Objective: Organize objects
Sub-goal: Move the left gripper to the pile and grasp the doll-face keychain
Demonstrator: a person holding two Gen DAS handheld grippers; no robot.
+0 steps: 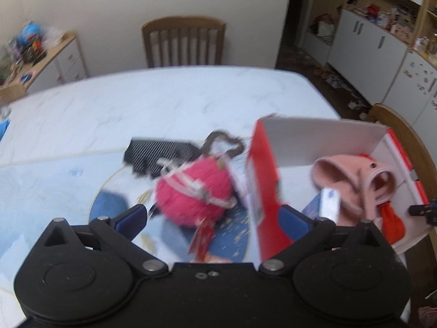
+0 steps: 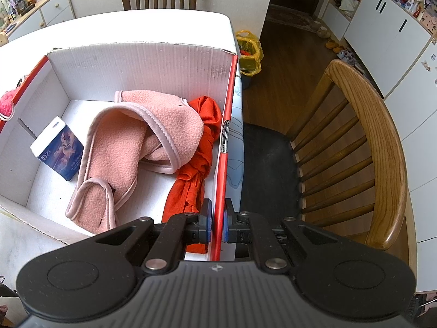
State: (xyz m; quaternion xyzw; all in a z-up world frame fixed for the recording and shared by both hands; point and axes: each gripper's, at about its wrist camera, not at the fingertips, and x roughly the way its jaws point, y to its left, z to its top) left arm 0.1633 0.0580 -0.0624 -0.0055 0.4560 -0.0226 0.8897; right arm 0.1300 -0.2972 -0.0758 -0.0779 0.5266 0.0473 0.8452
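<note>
Our left gripper (image 1: 215,218) hangs wide apart over the fuzzy pink toy (image 1: 191,191) on the table (image 1: 164,104), while our right gripper (image 2: 217,222) is clamped on the box wall (image 2: 224,164).

Cream wall (image 1: 136,5) behind slatted wooden chair (image 1: 183,42). White marbled table (image 1: 164,104). Second wooden chair (image 2: 363,147) at the table's side. Dark wood floor (image 2: 289,54). White cabinets (image 2: 387,32), cluttered tops; left sideboard (image 1: 54,57) blurred, contents unclear.
</note>
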